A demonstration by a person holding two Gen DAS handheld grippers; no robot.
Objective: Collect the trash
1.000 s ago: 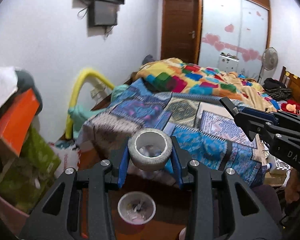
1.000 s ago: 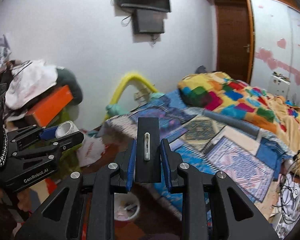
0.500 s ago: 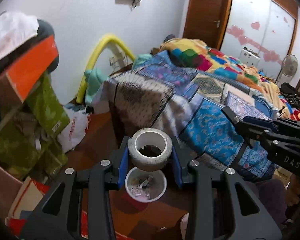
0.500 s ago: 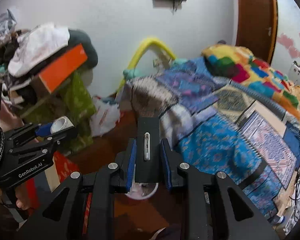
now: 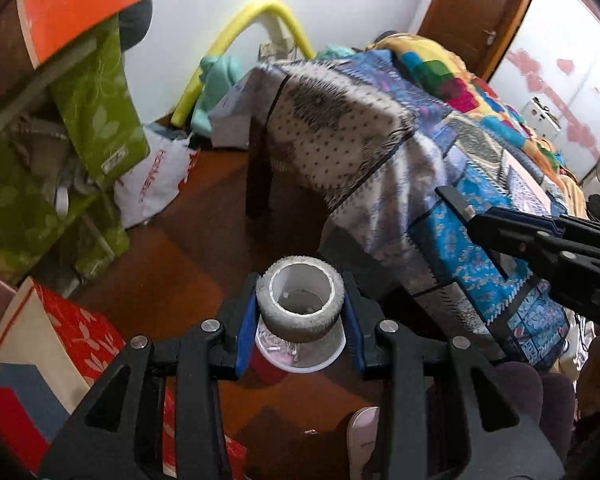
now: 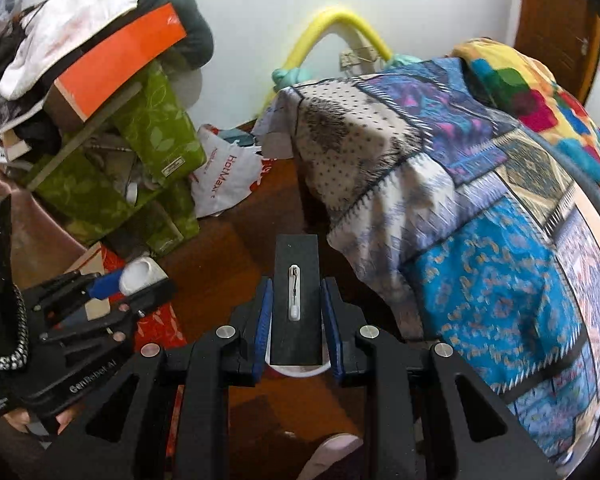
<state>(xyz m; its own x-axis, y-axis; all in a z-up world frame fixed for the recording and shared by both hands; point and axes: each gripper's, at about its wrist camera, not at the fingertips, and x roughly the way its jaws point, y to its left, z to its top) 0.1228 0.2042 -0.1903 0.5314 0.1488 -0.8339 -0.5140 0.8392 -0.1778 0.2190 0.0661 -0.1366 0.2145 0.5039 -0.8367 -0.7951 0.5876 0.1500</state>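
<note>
On my far left, green boxes [image 5: 96,120] and an orange box [image 6: 116,64] are piled against the wall, with a white plastic bag [image 5: 152,184] on the wooden floor [image 5: 188,256]. My left claw [image 5: 300,312] is closed around a grey roll of tape [image 5: 300,308], pinched between its blue pads, directly above a small white-rimmed bin [image 5: 320,362]. My right claw [image 6: 296,312] grips a flat black card [image 6: 296,300] with a white pin on it, standing upright between the pads. To the right, a patchwork quilt [image 6: 480,240] drapes over the bed.
</note>
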